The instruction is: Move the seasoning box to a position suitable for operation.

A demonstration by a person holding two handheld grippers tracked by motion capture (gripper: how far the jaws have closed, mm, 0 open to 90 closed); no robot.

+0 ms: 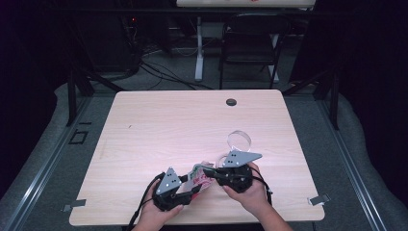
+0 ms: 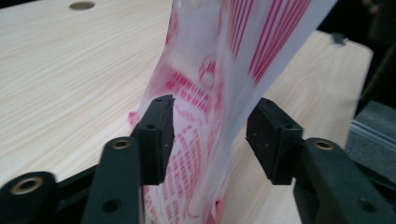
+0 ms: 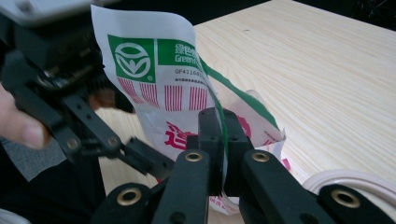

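A crinkled white plastic packet printed in red and green (image 3: 177,93) is pinched by the right hand-held gripper (image 3: 223,140) above the pale wooden surface (image 1: 159,125), while the left hand-held gripper (image 2: 210,135) is spread around it.

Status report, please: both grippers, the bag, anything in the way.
Right gripper shut on bag. Left gripper open around it. White ring on table, beside right hand.

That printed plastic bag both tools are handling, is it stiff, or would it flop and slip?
Probably floppy: the bag curls and creases above the right tool, whose jaws pinch its edge. Likely light, as that thin pinch holds it up. Possibly slippery: its film looks glossy between the left tool's open jaws.
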